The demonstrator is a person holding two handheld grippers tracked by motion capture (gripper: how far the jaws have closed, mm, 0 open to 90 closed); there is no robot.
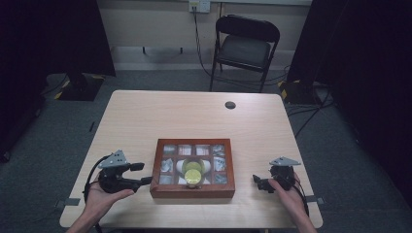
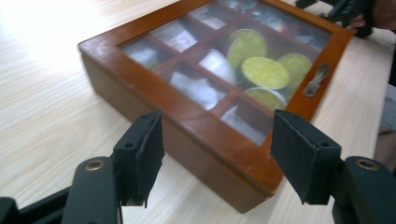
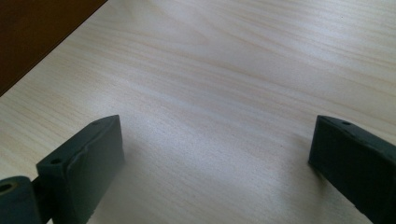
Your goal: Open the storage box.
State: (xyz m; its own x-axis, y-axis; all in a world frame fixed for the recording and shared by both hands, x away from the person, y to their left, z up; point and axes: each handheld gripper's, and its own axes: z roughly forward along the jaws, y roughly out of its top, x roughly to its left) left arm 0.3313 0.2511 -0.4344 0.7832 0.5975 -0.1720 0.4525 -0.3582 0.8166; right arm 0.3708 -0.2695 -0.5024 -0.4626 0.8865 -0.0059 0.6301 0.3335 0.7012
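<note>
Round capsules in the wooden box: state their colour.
Yellow-green capsules, seen through the box's glass lid; clearest in the left gripper view.

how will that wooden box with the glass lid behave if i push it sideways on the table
The wooden box sits low, wide and flat on the table, so it would probably slide rather than tip. Its thick frame looks rigid and fairly heavy. The glass lid looks breakable, and the round yellow-green capsules inside may shift.
</note>
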